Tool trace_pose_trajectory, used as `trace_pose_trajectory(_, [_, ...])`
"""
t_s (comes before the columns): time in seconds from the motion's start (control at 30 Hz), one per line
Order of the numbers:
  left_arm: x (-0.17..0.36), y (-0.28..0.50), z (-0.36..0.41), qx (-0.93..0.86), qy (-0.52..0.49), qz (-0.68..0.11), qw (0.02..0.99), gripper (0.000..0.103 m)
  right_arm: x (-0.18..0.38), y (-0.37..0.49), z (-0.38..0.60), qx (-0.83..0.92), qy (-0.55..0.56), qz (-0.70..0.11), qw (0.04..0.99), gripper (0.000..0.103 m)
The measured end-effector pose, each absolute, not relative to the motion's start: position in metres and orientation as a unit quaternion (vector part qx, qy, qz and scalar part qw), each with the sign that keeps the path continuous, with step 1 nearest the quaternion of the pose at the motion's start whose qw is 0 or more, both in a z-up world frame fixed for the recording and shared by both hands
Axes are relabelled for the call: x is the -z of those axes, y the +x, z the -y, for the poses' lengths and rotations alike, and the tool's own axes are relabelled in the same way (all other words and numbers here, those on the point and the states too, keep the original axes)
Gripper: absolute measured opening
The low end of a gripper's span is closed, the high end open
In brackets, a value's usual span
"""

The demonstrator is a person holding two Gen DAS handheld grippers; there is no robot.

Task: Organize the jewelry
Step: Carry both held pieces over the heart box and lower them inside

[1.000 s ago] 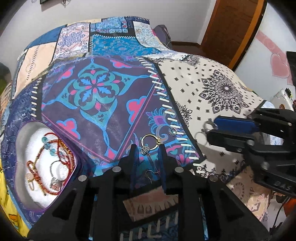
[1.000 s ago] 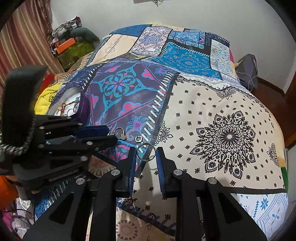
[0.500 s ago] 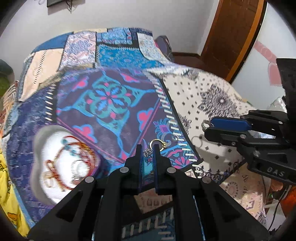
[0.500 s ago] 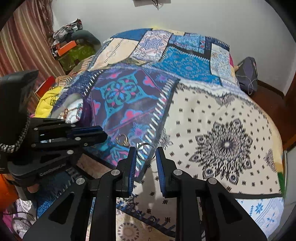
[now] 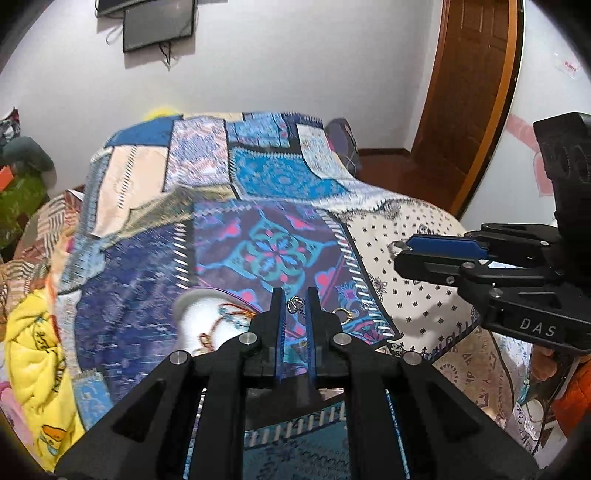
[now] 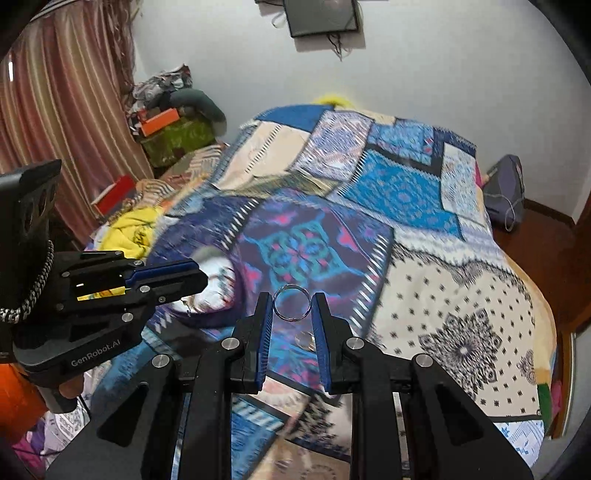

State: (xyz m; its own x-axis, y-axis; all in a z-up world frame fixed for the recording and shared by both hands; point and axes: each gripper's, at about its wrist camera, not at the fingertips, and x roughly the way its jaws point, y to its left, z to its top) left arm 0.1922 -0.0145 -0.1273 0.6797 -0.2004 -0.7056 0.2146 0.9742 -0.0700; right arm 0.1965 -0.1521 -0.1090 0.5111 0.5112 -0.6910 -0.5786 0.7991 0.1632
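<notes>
Bedroom with white walls, brown wooden door (image 5: 476,92), striped curtain (image 6: 62,107), dark wall screen (image 5: 159,24). Bed covered by a multicoloured patchwork quilt (image 5: 280,184) fills both views.

Left gripper (image 5: 294,301), black with blue pads, pinches a small silver charm earring (image 5: 295,305) at its tips, held above the quilt. Just beyond its right finger a small gold ring (image 5: 341,314) lies on the purple patch. To its left, a white heart-shaped jewelry tray (image 5: 201,314) with a purple rim sits on the quilt, holding red and teal beaded strands; blurred.

Right gripper (image 6: 291,304) clamps a plain silver ring (image 6: 291,302) between its pads, ring upright and facing the camera, lifted clear of the quilt. Both grippers side by side near the bed's front edge, tray on the left gripper's side.
</notes>
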Motion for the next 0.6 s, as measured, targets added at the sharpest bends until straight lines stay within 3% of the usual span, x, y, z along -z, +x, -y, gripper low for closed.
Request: trace_pose_trajectory(0.6, [0.110, 0.168, -0.044, 0.088, -0.001, -0.361, 0.928, 0.009, 0.086, 0.184, 0.086, -0.360, -0.050, -0.351, 0.863, 0.019])
